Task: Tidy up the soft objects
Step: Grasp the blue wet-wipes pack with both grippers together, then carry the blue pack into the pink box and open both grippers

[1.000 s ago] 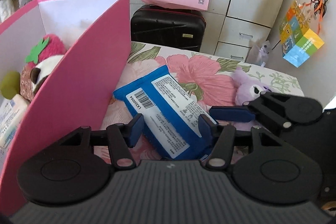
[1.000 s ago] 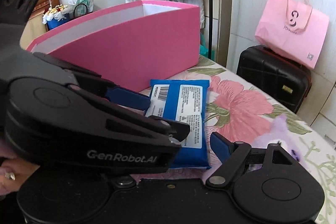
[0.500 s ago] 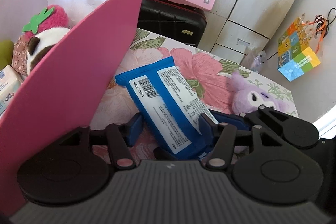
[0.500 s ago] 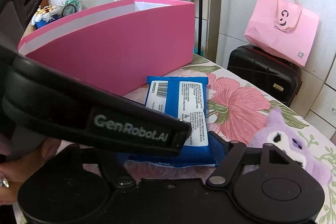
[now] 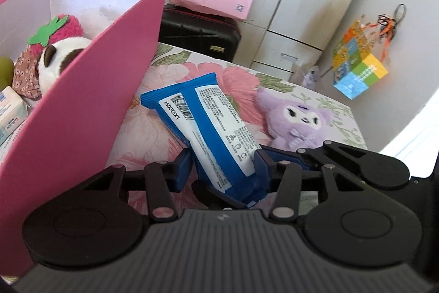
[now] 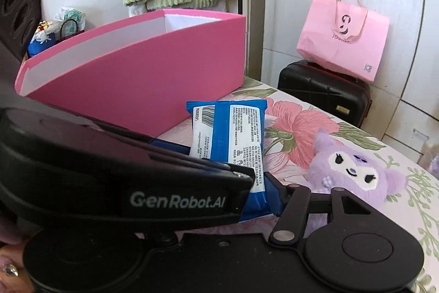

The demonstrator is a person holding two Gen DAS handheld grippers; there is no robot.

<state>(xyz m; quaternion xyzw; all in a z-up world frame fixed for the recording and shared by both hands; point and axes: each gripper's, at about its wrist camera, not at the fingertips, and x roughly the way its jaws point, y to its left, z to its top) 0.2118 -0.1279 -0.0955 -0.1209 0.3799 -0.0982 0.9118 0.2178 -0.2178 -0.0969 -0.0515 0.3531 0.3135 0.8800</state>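
Both tools, left [image 5: 221, 169] & right [image 6: 255, 191], just closed, grasping blue wipes pack [image 5: 208, 122].

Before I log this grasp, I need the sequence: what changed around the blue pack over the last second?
Both grippers closed in on the blue pack: the left gripper and right gripper have just been closing, and each now pinches its near end, which has lifted off the floral cloth. The pink box and purple plush stayed put.
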